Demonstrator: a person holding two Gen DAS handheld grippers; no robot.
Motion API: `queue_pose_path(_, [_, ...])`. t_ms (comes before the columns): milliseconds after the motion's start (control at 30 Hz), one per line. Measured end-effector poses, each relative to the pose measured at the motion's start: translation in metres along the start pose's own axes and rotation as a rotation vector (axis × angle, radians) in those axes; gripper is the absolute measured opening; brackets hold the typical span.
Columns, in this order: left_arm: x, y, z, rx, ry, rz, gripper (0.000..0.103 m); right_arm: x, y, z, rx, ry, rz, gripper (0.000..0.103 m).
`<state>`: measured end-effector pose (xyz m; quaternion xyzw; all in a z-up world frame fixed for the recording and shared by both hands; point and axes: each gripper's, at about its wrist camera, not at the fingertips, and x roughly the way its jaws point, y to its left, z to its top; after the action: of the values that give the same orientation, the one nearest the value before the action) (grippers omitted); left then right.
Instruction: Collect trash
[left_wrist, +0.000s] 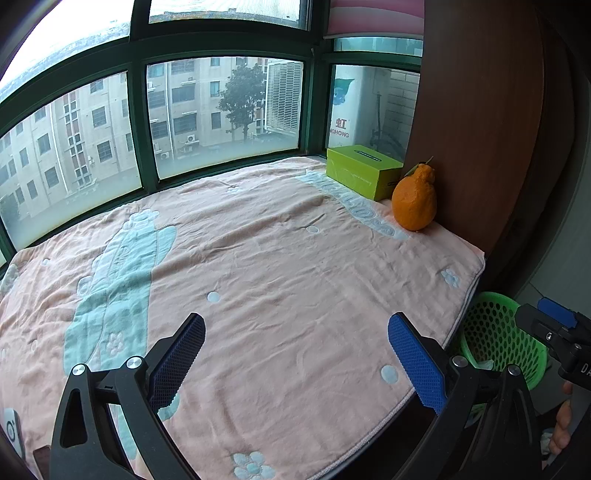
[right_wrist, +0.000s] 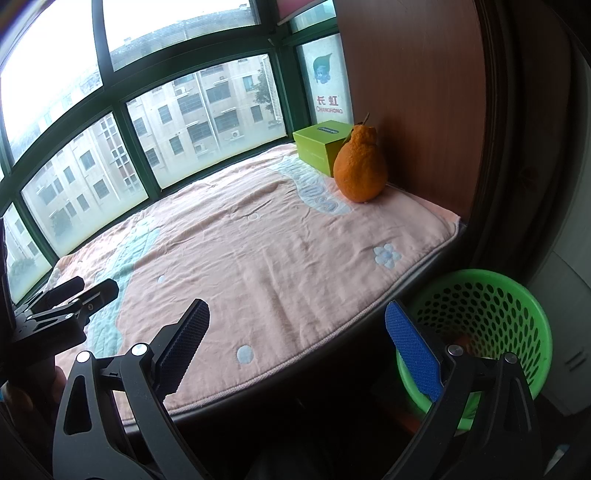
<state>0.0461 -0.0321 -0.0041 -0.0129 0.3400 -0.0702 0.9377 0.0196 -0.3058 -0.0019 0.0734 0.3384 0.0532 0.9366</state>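
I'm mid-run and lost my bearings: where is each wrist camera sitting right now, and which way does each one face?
Left wrist: above the pink blanket's near edge, facing the window; open left gripper in front, right gripper and fingers at right.
Right wrist: further right, over the blanket's edge, facing the window; open right gripper in front, left gripper at left.
Shared: orange fruit, green box, green basket.
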Motion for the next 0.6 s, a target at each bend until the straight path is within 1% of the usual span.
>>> queue_pose_path(600, [0.0, -0.0001, 0.0002, -0.001, -0.003, 0.009, 0.096, 0.0017, 0.0031, -0.001, 0.002, 0.005, 0.008, 0.095])
